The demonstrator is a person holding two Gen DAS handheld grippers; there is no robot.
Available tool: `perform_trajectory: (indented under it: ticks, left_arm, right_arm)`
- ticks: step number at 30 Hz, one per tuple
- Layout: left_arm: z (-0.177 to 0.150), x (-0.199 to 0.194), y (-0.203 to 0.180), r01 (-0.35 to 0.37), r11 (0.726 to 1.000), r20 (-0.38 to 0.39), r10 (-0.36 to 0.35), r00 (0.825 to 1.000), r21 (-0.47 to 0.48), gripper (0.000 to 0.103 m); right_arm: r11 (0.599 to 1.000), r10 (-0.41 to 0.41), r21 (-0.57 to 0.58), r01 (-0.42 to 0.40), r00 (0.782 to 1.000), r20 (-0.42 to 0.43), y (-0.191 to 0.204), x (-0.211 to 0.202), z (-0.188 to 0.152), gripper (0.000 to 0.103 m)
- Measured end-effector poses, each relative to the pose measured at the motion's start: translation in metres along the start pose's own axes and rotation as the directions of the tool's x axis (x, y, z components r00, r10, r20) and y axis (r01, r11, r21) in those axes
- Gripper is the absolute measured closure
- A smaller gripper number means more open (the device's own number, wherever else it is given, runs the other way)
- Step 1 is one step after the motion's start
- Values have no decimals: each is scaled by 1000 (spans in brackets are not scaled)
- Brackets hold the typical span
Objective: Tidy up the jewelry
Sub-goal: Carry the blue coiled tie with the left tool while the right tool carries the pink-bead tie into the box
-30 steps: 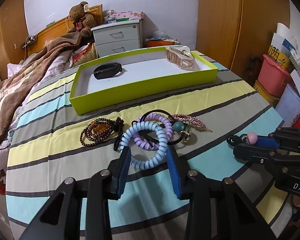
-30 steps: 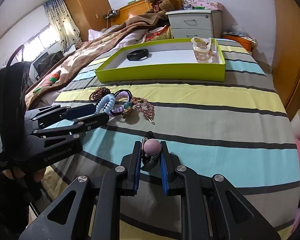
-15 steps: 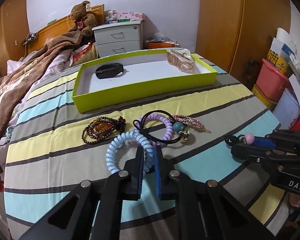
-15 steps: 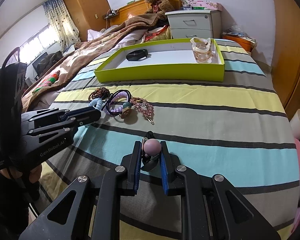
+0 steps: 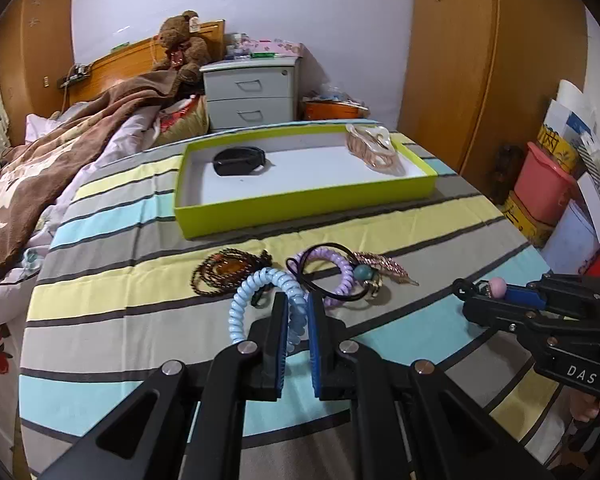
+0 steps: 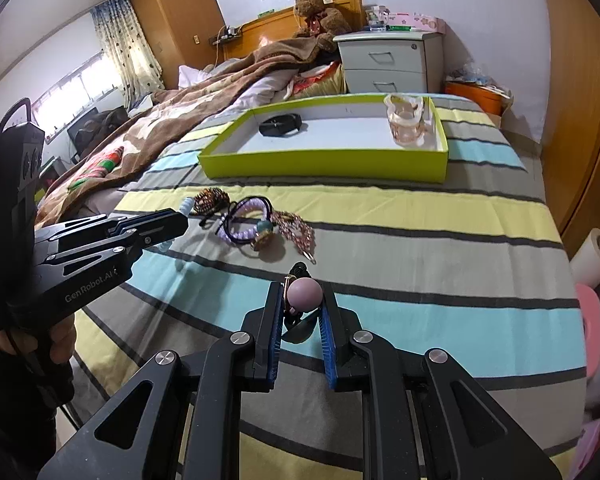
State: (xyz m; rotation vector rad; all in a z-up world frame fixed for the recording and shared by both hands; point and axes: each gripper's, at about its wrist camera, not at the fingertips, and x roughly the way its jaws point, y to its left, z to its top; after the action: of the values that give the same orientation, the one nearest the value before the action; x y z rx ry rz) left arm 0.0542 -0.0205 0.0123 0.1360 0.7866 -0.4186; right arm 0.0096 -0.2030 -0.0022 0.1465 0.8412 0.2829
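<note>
Left hand-held gripper pinches blue coil tie, right hand-held gripper clamps pink bead tie; lift clear w/o snagging pile, then drop into green tray.

We are seeing the tray lying on the bed, with the nightstand behind it and the teddy bear sitting to the nightstand's left. Inside the tray, the watch band is resting toward the left end and the hair claw at the right end. In front of the tray, the bead bracelet is lying leftmost, the spiral hair tie to its right, and the leaf hairpin just beyond that. The coil hair tie is sitting between the left tongs; the ball hair tie between the right tongs, well right of the pile.
</note>
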Motion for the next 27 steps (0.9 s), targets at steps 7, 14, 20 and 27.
perform_trajectory:
  ticks: [7, 14, 20, 27]
  left_arm:
    - [12, -17, 6, -12, 1000, 41, 13, 999, -11, 93]
    - [28, -24, 13, -25, 999, 65, 26, 998, -21, 93]
    - [45, -26, 19, -25, 999, 85, 28, 996, -27, 93]
    - [69, -21, 27, -19, 999, 96, 22, 995, -30, 93]
  right_arm:
    - [1000, -5, -20, 6, 999, 36, 6, -10, 17, 85]
    - [999, -10, -36, 12, 998, 64, 7, -13, 41, 85]
    - [998, -23, -57, 28, 997, 80, 10, -12, 65, 85]
    - [997, -42, -65, 49, 994, 99, 5, -6, 100, 85]
